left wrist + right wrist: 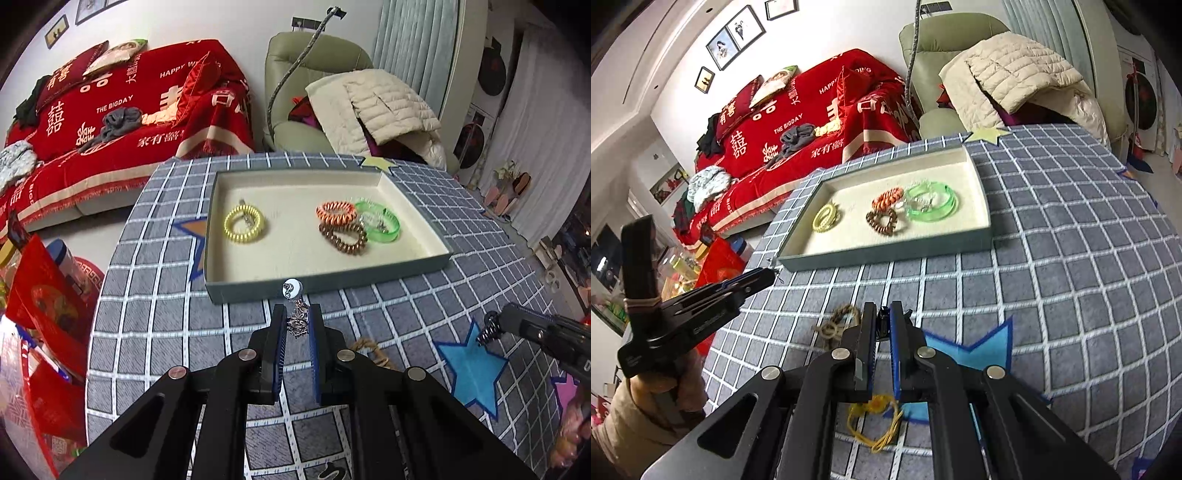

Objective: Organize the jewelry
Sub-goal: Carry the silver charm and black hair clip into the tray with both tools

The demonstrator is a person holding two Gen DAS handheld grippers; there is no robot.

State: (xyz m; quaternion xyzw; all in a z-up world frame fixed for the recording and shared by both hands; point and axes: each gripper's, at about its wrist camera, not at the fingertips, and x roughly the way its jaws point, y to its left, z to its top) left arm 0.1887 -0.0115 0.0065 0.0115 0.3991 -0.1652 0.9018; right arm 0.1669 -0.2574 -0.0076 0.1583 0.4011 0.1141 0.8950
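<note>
With left gripper [298,325] pinching a silver dangle earring [297,317] just short of the tray [258,291] ahead, right gripper [882,325] clamping a black coil hair tie [883,321]: loose pinch risks dropping short.

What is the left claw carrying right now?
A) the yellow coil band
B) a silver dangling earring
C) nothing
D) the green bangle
B: in the left wrist view the left claw is shut on a silver earring, held just short of the tray, while the yellow coil band and green bangle lie inside the tray.
</note>
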